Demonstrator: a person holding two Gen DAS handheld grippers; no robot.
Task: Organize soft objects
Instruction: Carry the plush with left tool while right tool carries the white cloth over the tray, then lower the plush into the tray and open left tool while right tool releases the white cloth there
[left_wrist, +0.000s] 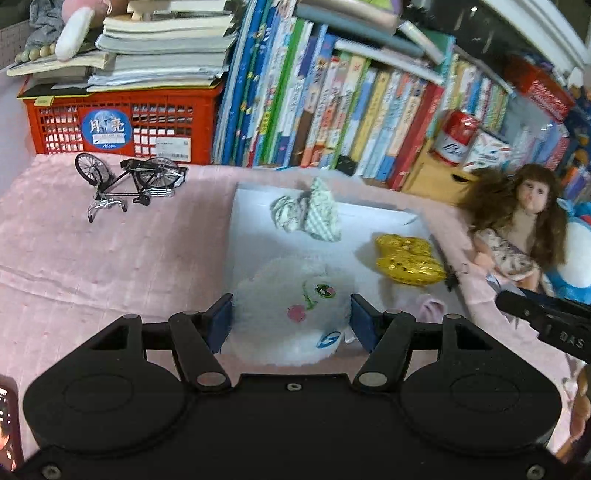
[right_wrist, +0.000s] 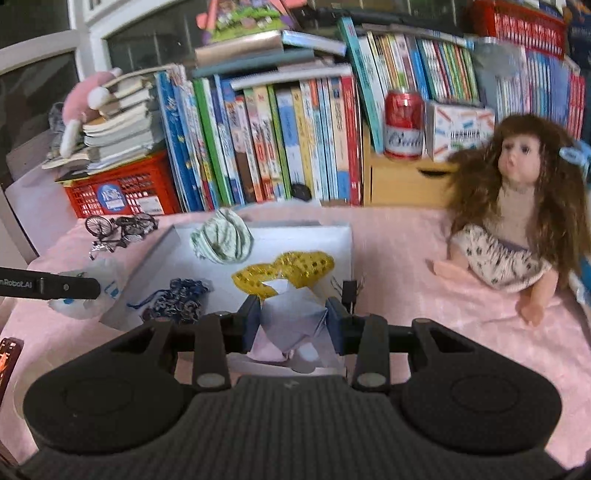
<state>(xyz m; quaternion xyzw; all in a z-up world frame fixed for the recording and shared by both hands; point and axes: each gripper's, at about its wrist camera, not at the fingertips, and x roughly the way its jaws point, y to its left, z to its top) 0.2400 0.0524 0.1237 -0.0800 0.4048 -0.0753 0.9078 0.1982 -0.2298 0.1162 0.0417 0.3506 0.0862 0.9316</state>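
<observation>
A fluffy white plush toy (left_wrist: 280, 295) with an embroidered face sits between the blue pads of my left gripper (left_wrist: 290, 314), which is shut on it above the near edge of a white tray (left_wrist: 251, 221). My right gripper (right_wrist: 291, 314) is shut on a pale lilac cloth piece (right_wrist: 291, 302) over the tray's (right_wrist: 303, 240) near right corner. In the tray lie a green-and-white cloth bundle (left_wrist: 306, 214), a gold sequin cushion (left_wrist: 406, 258) and a blue patterned pouch (right_wrist: 177, 299). In the right wrist view the left gripper (right_wrist: 74, 286) shows with the plush (right_wrist: 92, 295).
A long-haired doll (right_wrist: 517, 221) sits on the pink cloth right of the tray. A toy bicycle (left_wrist: 129, 181) stands at the left in front of a red crate (left_wrist: 110, 125). Rows of books (left_wrist: 332, 110), a red can (right_wrist: 404, 125) and a wooden box close off the back.
</observation>
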